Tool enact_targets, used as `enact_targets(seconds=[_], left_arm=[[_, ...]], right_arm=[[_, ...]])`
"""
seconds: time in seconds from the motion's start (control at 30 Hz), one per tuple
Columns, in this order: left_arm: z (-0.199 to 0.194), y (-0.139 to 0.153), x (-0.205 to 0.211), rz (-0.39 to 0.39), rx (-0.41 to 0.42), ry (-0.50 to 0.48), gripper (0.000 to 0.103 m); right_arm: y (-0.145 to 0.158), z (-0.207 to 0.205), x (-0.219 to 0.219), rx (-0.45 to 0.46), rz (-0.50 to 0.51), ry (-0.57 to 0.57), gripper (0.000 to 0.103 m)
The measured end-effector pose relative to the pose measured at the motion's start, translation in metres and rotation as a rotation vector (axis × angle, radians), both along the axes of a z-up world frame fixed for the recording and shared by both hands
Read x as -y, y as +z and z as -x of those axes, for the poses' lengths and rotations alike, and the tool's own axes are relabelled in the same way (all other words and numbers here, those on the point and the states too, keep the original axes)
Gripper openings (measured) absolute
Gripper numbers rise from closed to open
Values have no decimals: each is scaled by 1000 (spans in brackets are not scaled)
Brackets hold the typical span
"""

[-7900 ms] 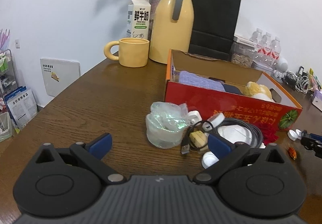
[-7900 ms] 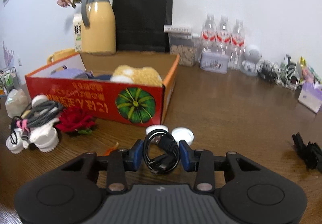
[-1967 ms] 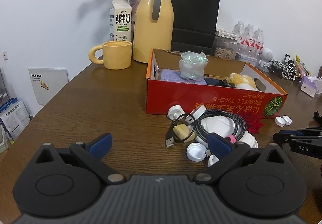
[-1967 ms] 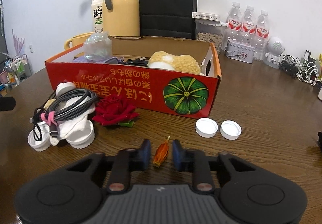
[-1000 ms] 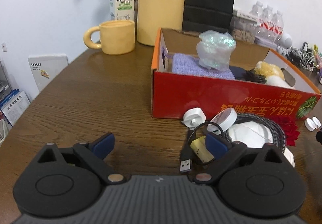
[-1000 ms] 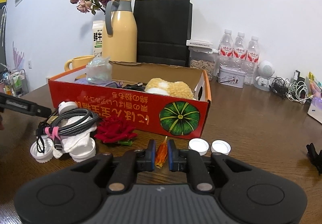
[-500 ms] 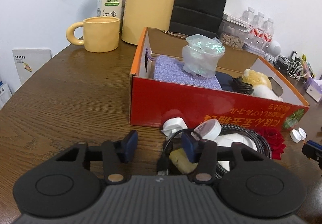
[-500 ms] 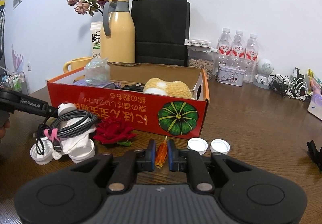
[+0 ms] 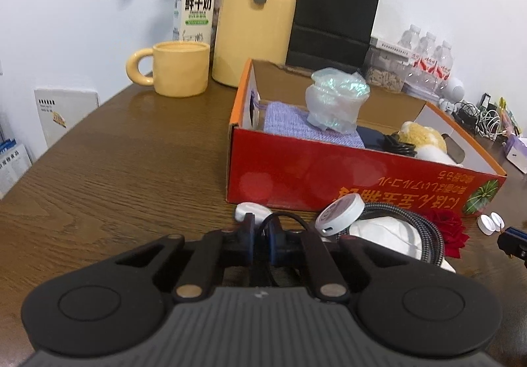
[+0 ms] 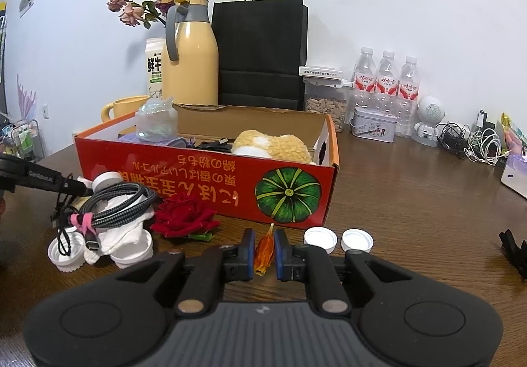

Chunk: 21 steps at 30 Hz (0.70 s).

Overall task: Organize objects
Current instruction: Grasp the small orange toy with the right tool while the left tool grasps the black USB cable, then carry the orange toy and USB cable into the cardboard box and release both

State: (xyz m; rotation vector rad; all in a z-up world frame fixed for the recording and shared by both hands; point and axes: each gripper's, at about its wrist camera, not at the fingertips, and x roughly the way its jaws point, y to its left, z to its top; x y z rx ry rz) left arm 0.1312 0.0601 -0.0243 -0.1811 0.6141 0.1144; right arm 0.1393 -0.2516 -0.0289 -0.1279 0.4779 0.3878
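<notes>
My left gripper (image 9: 261, 232) is low over the cable pile in front of the red cardboard box (image 9: 329, 169). Its jaws are closing, and the pads pinch a thin black cable (image 9: 285, 216). Beside it lie a white round puck (image 9: 341, 212) and a grey braided cable (image 9: 411, 228) on white cloth. A crumpled plastic bag (image 9: 336, 103) sits inside the box. My right gripper (image 10: 264, 250) is shut on a small orange dried petal (image 10: 264, 248) just above the table. A red rose (image 10: 184, 218) and two white caps (image 10: 321, 239) lie near it.
Behind the box stand a yellow jug (image 10: 191, 64), a yellow mug (image 9: 181, 69), a milk carton (image 9: 196, 4) and a black paper bag (image 10: 260, 54). Water bottles (image 10: 387, 80), a tin (image 10: 374, 128) and tangled cords (image 10: 477, 139) line the far right. Bare wood lies left of the box.
My left gripper has moved forward and down into the cable pile, and its wide-open jaws have shut on the thin black cable. The right gripper holds still with the petal.
</notes>
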Motion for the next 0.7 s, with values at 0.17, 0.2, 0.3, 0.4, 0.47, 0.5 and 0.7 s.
enact_targets(seconds=[0.17,0.2,0.3,0.4,0.47,0.5,0.7], left_arm=[[14,6,5,-23,44,-15,9],[16,8,5,-25,51,-18,9],[22,13,7,-30,76,-22,9],[27,20,8,-31,100,-27,9],[30,25,10,-33,117,-33,9],[31,29,11,-37,126,-35,9],[29,50,19,-55,187,-67,9]], right_arm=[[1,2,0,11,-1,-3,11],[1,2,0,14,0,-4,11],[2,4,0,25,2,-4,11],[3,7,-1,44,6,0,11],[3,9,-1,56,6,6,11],[4,9,-1,62,7,12,11],[17,11,-13,104,10,54,11]])
